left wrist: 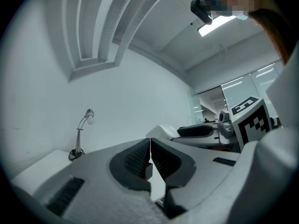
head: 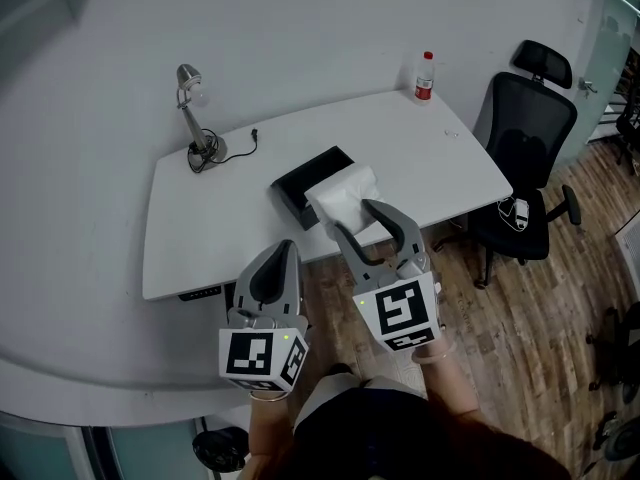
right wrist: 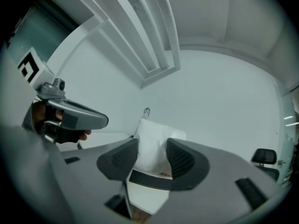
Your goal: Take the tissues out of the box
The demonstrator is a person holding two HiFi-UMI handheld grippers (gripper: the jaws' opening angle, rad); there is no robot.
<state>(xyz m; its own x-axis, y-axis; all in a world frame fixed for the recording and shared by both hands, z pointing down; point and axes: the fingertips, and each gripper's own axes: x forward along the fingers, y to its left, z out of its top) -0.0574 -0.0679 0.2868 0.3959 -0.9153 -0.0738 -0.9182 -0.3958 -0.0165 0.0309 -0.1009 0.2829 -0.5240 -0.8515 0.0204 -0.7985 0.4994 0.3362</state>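
At the near edge of the white desk (head: 220,228), the tissues (head: 345,190) stick up as a white wad out of the black tissue box (head: 305,183), right at the tips of the right gripper (head: 352,216). In the right gripper view the wad fills the gap btw. the two pads. The box lies flat, angled to the desk edge, w/ the tissues at its right end.

The left gripper (head: 283,250) hangs nearer the person and to the left, by the desk's front edge, apart from the box. Further back on the desk are a desk lamp (head: 190,108) at the left rear, w/ a black cord (head: 235,148) by its base, and a bottle (head: 425,76) w/ a red label at the far right corner. A black office chair (head: 525,138) stands on the wood floor (head: 520,338) right of the desk.

Right gripper: jaws well apart, one each side of the wad. No squeeze shows, and I can't tell whether the pads touch it.

Left gripper: jaws closed together, empty.
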